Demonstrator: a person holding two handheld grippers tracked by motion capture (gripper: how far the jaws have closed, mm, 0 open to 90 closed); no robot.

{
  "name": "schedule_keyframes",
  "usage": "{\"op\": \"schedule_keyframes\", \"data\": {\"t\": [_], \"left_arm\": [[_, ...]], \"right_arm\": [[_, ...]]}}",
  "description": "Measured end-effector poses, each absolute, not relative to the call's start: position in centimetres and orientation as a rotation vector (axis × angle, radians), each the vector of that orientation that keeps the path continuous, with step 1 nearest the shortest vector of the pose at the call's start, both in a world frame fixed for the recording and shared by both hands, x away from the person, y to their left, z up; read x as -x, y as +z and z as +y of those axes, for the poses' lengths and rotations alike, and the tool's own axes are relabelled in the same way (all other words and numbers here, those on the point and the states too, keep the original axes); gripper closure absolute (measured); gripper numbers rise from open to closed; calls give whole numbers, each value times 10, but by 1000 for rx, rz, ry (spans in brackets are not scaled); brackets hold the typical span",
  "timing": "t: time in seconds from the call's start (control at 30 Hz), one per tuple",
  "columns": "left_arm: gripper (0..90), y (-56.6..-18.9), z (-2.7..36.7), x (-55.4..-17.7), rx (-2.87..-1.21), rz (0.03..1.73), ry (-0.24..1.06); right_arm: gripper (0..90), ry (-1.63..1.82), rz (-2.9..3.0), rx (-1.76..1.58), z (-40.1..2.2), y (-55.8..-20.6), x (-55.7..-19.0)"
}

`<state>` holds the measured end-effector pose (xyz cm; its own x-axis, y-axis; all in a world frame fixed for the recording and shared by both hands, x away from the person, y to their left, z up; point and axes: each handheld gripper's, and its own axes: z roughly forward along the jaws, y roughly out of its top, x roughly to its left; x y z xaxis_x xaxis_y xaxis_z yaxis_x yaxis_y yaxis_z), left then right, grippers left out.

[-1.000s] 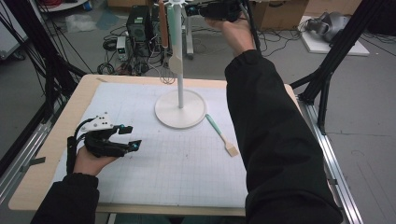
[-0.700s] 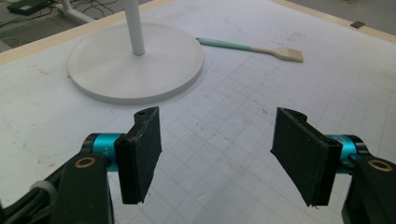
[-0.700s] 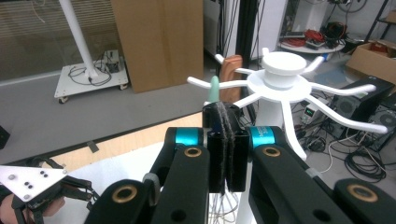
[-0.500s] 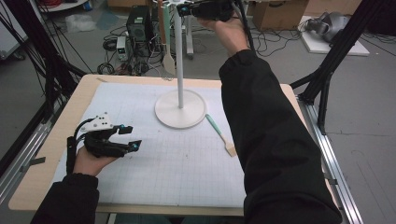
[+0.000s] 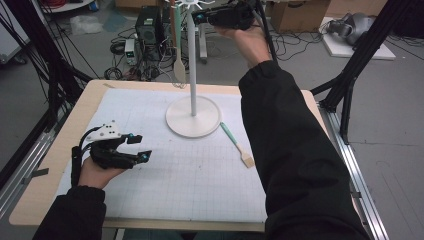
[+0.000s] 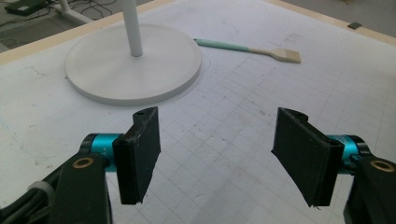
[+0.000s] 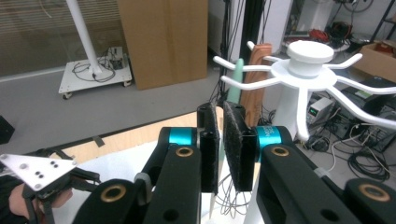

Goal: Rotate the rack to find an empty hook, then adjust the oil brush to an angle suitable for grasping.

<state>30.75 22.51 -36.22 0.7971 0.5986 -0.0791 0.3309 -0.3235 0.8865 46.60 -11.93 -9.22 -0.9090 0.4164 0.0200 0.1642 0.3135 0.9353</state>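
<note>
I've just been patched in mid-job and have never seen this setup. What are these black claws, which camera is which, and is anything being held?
There is no robot arm here: a person holds a two-jaw hand tool in each hand. The high view looks down on the table from the person's side. The left gripper rests low over the white gridded mat, jaws apart with nothing between them, as its own camera shows. The right gripper is raised to the top of the white hook stand; its jaws have just been opening slightly, a narrow gap with nothing in it. A green-handled spatula hangs from a hook. On the mat beside the stand's base lies a small brush with a green handle, untouched.
</note>
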Motion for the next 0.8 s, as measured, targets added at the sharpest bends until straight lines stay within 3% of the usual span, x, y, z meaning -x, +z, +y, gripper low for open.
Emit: {"op": "schedule_keyframes", "data": {"t": [0.37, 0.8], "left_arm": [[312, -361, 230, -306, -1930, 715, 332], [309, -361, 229, -305, -1937, 717, 340]], "right_arm": [[622, 1658, 2344, -561, -134, -105, -452], [481, 1635, 2365, -647, -157, -139, -440]]}}
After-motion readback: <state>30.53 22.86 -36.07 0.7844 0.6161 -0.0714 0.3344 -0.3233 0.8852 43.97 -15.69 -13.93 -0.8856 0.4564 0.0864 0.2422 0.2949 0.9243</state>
